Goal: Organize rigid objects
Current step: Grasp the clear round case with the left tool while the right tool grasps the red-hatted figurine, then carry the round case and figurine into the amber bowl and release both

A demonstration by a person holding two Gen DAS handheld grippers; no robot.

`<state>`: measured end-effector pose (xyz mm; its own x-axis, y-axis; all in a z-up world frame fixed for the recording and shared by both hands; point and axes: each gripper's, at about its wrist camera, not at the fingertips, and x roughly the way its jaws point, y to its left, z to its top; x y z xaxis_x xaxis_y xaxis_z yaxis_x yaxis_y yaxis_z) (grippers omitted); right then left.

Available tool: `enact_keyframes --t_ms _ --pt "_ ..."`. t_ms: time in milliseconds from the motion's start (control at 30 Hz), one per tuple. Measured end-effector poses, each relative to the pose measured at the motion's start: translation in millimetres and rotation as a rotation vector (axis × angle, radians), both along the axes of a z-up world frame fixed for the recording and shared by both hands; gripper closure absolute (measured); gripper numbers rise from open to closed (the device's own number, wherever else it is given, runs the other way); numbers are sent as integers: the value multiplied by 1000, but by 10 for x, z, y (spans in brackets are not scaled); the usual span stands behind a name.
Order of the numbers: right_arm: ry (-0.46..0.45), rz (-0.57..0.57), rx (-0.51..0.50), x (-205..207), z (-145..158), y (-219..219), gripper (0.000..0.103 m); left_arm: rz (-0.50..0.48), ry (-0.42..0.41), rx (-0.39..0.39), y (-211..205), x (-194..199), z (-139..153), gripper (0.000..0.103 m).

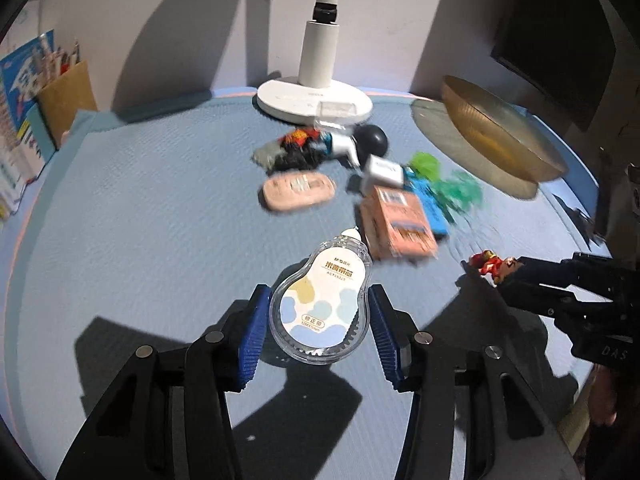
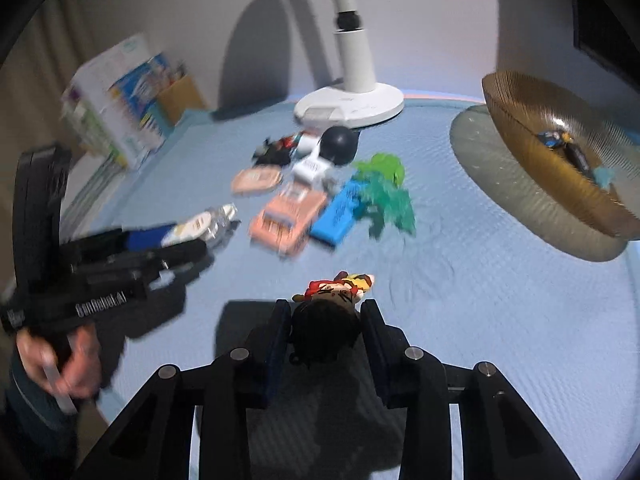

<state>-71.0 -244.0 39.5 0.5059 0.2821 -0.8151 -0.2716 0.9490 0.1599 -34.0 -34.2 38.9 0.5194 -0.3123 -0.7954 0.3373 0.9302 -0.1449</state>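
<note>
1. Progress looks early: the amber ribbed bowl (image 2: pixel 520 120) on the right of the blue mat (image 1: pixel 140 220) holds only a few small items, a dark blue-and-yellow piece and a pale blue scrap among them, too small to name.

2. Left gripper (image 1: pixel 318 320) has its blue pads on either side of the correction tape dispenser (image 1: pixel 320 304), a clear pear-shaped case with a printed label. The jaws stand partly closed against its sides, so I judge it gripped, though whether it is off the mat I cannot tell.

3. Right gripper (image 2: pixel 326 328) has closed partway around a small toy figure (image 2: pixel 336 300) with dark hair and a red-and-yellow body. The head sits between the fingers and the body sticks out forward. It appears held.

4. Still left on the mat, in a loose pile near the white lamp base (image 1: pixel 314 100):
   - a salmon-pink box (image 1: pixel 396 224)
   - a pink oval case (image 1: pixel 298 190)
   - a blue block (image 2: pixel 336 216)
   - a green toy (image 2: pixel 384 188)
   - a white adapter (image 1: pixel 382 172)
   - a black ball (image 1: pixel 372 140)
   - a dark, blurred clump behind them that I cannot identify

5. Judgement: two items are in hand and, most likely, headed for the bowl, which stands well apart to the right; most of the sorting remains.
</note>
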Motion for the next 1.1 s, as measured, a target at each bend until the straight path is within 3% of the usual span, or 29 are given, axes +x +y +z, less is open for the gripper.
enact_keyframes --t_ms 133,233,367,467,533,600,633,733,800,933,1100 --pt "-2 34 -113 -224 -83 -40 68 -4 27 -28 -15 -263 -94 57" --pt "33 25 -91 -252 -156 -110 68 -4 28 20 -100 -308 -166 56" --pt "47 -33 -50 -292 -174 -210 50 -18 12 44 -149 -354 -142 50" --pt "58 -77 10 -305 -191 -244 49 -5 28 40 -137 -315 -163 49" --pt "66 -120 -5 -289 -218 -213 49 -1 21 41 -146 -311 -165 49" --pt "44 -137 -21 -287 -197 -134 49 2 13 44 -172 -297 -166 51" --pt "41 -139 -19 -278 -195 -105 54 8 10 46 -182 -291 -172 56" --pt "23 -144 -97 -276 -214 17 69 6 0 55 -206 -305 -167 57" --pt "8 -115 -117 -308 -205 61 69 -4 -2 44 -221 -326 -143 57" --pt "-23 -84 -65 -382 -65 17 69 -23 -35 28 -309 -354 14 57" --pt "-126 -141 -79 -360 410 -352 69 -92 -132 -9 -609 -242 520 57"
